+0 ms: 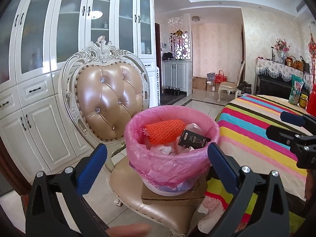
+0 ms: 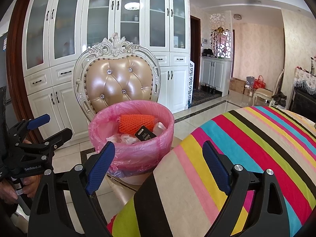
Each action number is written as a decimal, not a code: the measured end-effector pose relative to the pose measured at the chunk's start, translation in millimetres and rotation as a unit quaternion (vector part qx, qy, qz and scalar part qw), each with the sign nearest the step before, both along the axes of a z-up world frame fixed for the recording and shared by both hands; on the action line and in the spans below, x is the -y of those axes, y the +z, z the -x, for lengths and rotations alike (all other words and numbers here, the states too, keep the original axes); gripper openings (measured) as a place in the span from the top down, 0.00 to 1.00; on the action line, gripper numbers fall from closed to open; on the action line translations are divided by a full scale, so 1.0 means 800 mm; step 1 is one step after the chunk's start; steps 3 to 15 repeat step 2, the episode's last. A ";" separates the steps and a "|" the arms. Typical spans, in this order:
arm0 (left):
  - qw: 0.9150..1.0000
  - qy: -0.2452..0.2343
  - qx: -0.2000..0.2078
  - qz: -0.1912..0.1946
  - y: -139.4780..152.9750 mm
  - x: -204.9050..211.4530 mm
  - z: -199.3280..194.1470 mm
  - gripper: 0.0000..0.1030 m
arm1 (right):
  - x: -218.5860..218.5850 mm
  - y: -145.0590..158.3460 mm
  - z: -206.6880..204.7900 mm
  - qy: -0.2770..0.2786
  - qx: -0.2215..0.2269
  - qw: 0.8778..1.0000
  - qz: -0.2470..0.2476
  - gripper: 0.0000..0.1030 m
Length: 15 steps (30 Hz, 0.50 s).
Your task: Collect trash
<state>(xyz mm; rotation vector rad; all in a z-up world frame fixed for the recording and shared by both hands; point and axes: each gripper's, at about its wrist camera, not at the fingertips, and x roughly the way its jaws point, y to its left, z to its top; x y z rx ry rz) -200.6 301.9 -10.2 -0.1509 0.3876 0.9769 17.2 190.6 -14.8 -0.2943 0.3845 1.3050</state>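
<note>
A trash bin lined with a pink bag (image 1: 169, 158) (image 2: 138, 154) stands on a cardboard piece on a chair seat. Inside lie an orange foam net (image 1: 164, 131) (image 2: 136, 124), a black box (image 1: 194, 140) (image 2: 145, 134) and crumpled clear plastic (image 2: 126, 138). My left gripper (image 1: 158, 165) is open and empty, just in front of the bin; it also shows in the right wrist view (image 2: 49, 126). My right gripper (image 2: 158, 167) is open and empty above the striped tablecloth's edge, right of the bin; it also shows in the left wrist view (image 1: 276, 124).
The ornate beige chair (image 1: 108, 98) (image 2: 118, 83) backs onto white cabinets (image 1: 39, 79). A table with a striped cloth (image 1: 256, 130) (image 2: 246, 148) holds a snack bag (image 1: 296, 89), a jar (image 1: 303, 100) and a red item (image 1: 312, 104). Tiled floor stretches behind.
</note>
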 end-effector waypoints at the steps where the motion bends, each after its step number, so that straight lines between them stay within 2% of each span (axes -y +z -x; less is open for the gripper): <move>1: 1.000 0.002 -0.003 -0.001 0.000 0.000 -0.001 0.04 | 0.000 0.000 0.000 0.000 0.001 1.000 0.000 0.18; 15: 1.000 0.002 -0.004 -0.002 0.000 0.000 -0.001 0.04 | 0.000 0.000 0.000 0.000 0.001 1.000 0.000 0.17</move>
